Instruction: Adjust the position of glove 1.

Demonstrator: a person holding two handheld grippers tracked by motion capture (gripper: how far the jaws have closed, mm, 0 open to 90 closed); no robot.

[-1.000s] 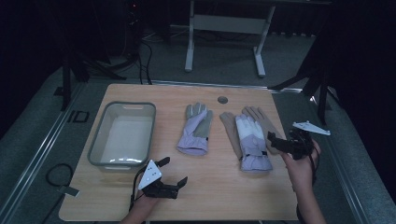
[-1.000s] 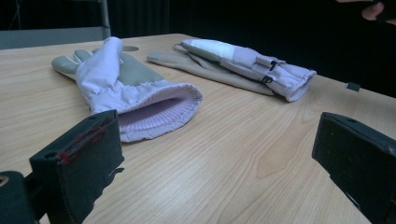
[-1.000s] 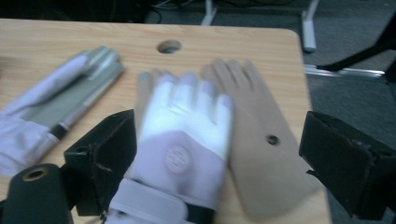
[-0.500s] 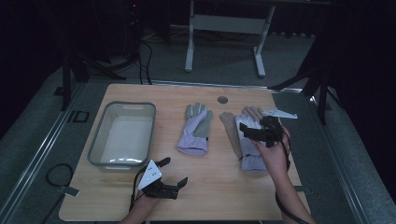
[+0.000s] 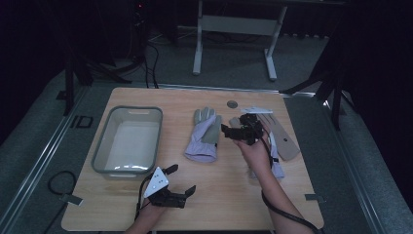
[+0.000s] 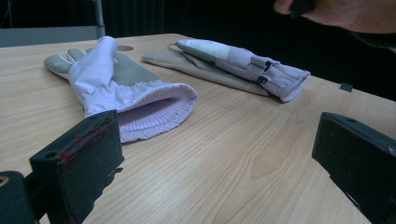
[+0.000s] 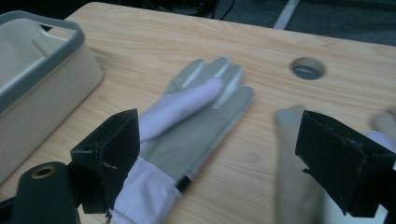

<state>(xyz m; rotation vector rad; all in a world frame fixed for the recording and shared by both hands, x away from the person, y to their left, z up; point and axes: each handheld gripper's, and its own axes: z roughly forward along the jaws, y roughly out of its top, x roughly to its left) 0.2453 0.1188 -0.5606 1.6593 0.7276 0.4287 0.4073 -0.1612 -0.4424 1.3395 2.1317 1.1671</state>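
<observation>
Your right gripper (image 5: 233,130) hangs spread and empty between the left glove (image 5: 203,135) and right glove (image 5: 280,139); left gripper (image 5: 181,179) idles wide apart. Risk: closing here could pinch only loose fabric, dragging a glove askew.

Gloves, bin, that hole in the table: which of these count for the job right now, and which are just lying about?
In the job:
left glove
right glove
right gripper, open, above the gloves

Lying about:
bin
table hole
left gripper, open, idle near the table's front edge
</observation>
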